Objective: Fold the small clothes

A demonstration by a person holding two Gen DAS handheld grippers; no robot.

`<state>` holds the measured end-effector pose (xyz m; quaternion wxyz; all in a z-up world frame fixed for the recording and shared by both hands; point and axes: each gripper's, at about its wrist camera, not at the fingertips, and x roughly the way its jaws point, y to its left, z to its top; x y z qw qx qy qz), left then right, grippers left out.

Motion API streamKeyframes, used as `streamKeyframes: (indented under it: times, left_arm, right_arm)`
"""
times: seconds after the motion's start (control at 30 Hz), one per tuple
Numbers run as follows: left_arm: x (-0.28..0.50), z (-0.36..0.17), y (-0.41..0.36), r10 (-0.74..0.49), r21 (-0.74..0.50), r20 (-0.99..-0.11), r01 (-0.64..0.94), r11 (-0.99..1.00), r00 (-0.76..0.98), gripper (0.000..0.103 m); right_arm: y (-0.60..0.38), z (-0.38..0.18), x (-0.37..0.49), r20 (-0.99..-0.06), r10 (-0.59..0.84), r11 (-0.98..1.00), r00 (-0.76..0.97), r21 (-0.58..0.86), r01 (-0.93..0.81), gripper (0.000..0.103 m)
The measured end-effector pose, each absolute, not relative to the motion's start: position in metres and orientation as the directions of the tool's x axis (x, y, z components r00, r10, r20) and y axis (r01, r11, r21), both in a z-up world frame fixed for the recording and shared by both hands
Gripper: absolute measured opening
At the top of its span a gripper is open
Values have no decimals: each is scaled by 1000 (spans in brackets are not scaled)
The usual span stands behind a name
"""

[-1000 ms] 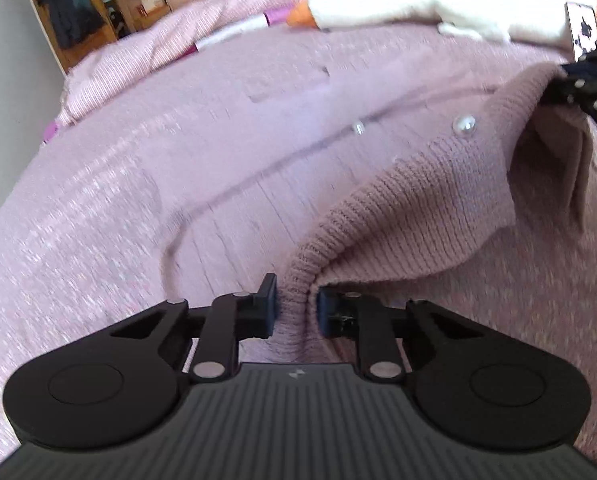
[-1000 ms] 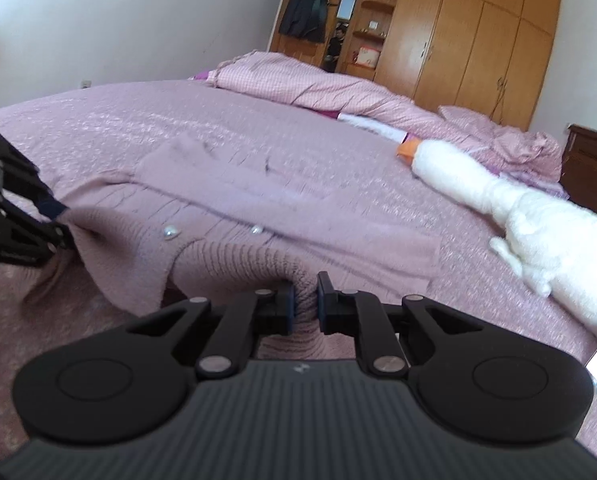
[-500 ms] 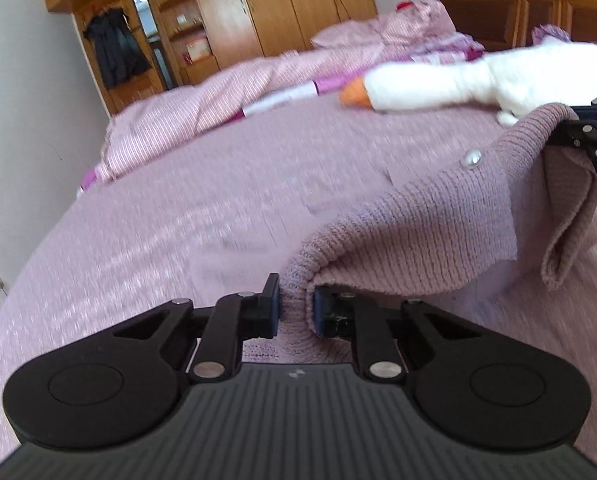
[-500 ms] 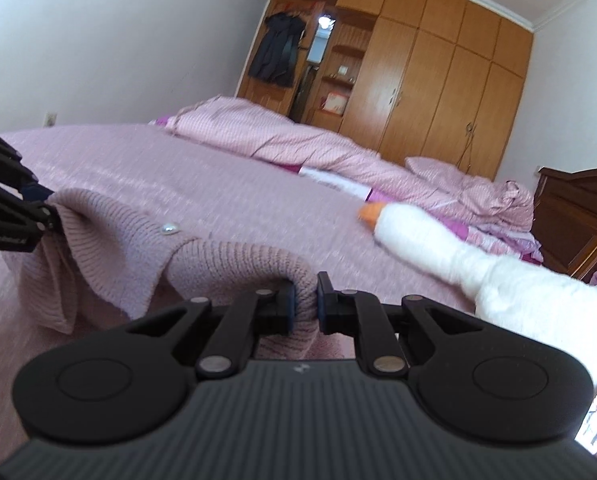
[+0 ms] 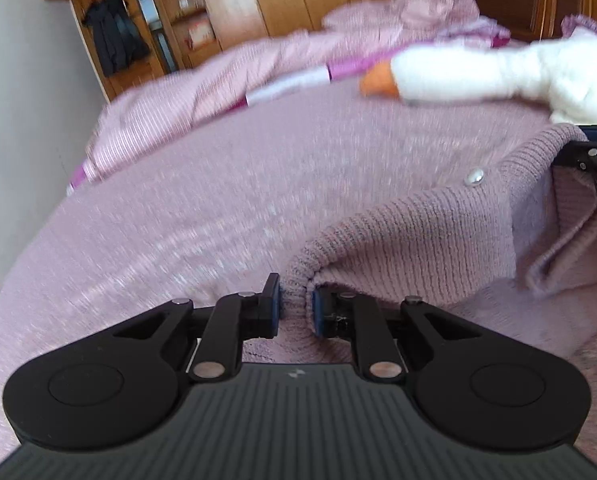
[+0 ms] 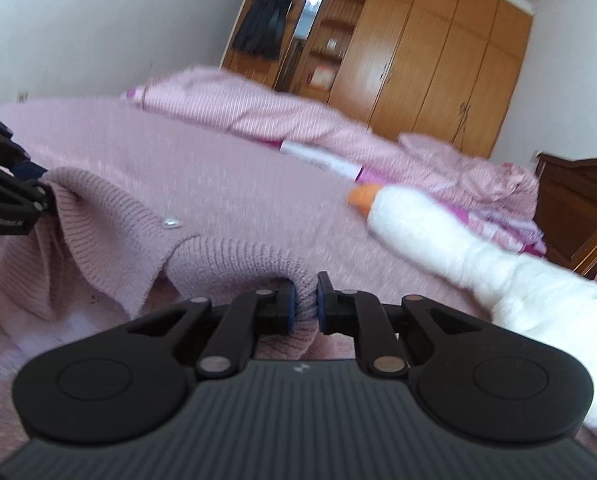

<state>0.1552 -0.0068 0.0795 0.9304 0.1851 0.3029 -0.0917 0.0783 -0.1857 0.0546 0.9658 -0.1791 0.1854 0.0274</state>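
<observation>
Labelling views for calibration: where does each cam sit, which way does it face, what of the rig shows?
Left wrist: on the left hand-held gripper, facing along its fingers across the bed toward the wardrobe; the right hand-held gripper's tip shows at right.
Right wrist: on the right hand-held gripper, facing the same way; the left hand-held gripper shows at left.
Shared: the knit cardigan pinched by both, the plush goose, bed, wardrobe.

Cardigan (image 5: 418, 236) on bed (image 5: 178, 208), goose (image 5: 498, 68) behind.
</observation>
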Motion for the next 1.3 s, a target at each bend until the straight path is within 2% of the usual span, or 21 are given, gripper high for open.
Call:
streamKeyframes:
  times: [0.17,0.27,0.33,0.37,0.4,0.43,0.5,0.57,0.6,0.7,0.87,1.07,1.3]
  left_arm:
    - [185,37,-8,-22,295,-650,279,914,759,19]
    - [188,25,-4,-24,290,-647,275,917,762,20]
    - [190,23,-3,-20,298,-643,275,914,765,28]
    - [191,23,-1,-21,301,-644,278,912,765,30]
    - [192,24,0,-22,299,-649,281,912,761,36]
    - [191,27,3,-20,295,-652,279,914,758,47]
    - [187,36,9,-18,273,-661,263,925,750,61]
    - [183,47,23,-45,213,-671,251,944,740,67]
    - [180,52,30,-65,177,-675,247,953,735,69]
    - [168,65,50,-105,101,-674,233,967,731,70]
    - [144,78,65,-139,62,-668,241,968,731,70]
    - [115,76,50,-180,130,-680,358,924,711,71]
    - [102,50,19,-187,244,-694,471,848,695,71]
  right_arm:
    - [-186,23,107,-455,-19,941,890,-309,-138,14]
    - [-188,9,119,-500,-16,954,866,-265,-136,17]
    - [-189,2,123,-519,-14,961,854,-242,-131,24]
    - [-191,0,125,-516,-17,964,857,-236,-123,26]
    - [-192,-1,124,-511,-17,967,859,-228,-117,28]
    - [-194,0,124,-511,-18,968,860,-223,-113,31]
    - [-198,5,121,-511,-23,974,859,-206,-97,39]
    - [-207,12,117,-507,-12,983,862,-166,-84,49]
    - [-212,16,113,-500,-3,986,866,-145,-80,50]
    - [-223,26,98,-481,21,990,876,-110,-84,52]
    - [-234,36,76,-464,44,989,885,-105,-104,52]
    - [-226,35,54,-493,127,962,861,-151,-228,52]
    - [-195,18,49,-523,199,900,829,-237,-366,52]
